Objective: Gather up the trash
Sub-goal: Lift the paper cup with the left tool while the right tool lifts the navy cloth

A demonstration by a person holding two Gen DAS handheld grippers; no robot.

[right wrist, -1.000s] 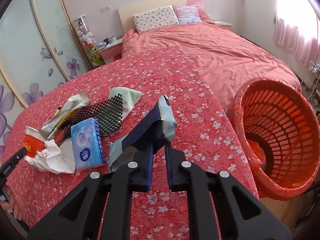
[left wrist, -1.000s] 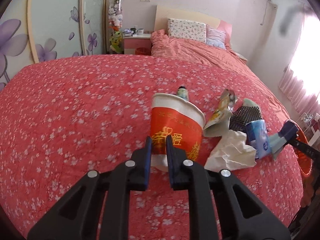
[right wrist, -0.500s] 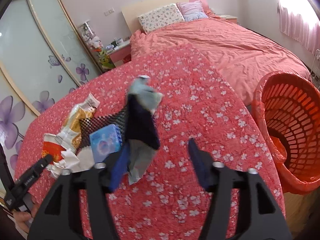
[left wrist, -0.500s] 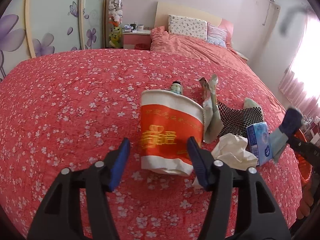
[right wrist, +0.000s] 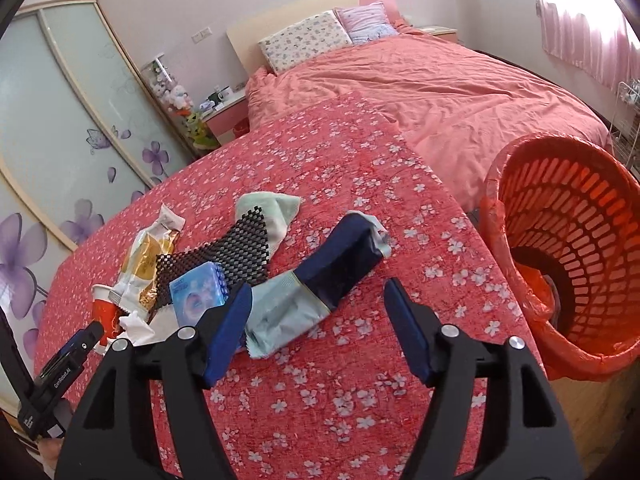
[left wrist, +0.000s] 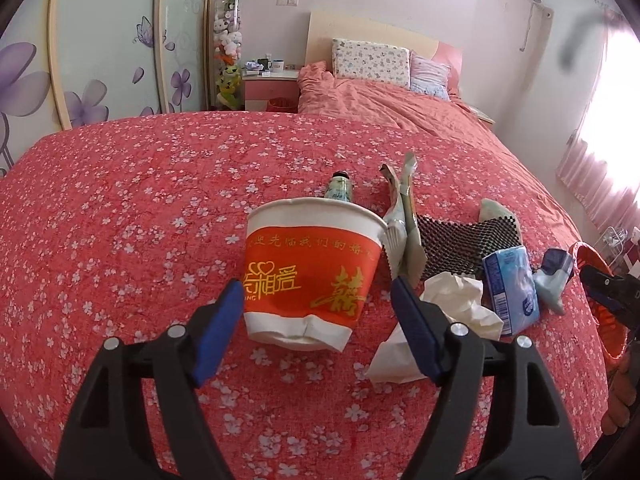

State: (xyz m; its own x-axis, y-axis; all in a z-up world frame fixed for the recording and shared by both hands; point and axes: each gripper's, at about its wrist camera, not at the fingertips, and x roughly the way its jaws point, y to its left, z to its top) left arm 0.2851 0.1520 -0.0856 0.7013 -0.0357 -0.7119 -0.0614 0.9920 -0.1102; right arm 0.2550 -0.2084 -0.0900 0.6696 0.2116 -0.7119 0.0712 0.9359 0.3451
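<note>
Your L gripper (left wrist: pixel 318 312): jaws spread wide, either side of paper cup (left wrist: pixel 310 270), not touching | your R gripper (right wrist: pixel 316 328): jaws spread wide, nothing held, blue/grey wrapper (right wrist: pixel 320 284) lying on desk cloth (right wrist: pixel 320 400) btw them | tissue pack (right wrist: pixel 198 294) left of it | orange basket (right wrist: pixel 568 264) at desk's right edge.

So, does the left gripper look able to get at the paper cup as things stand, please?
Probably yes. The left gripper is open, and the paper cup stands right in front of the gap between its fingers with nothing between them. The tissue beside the right finger might get brushed.
</note>
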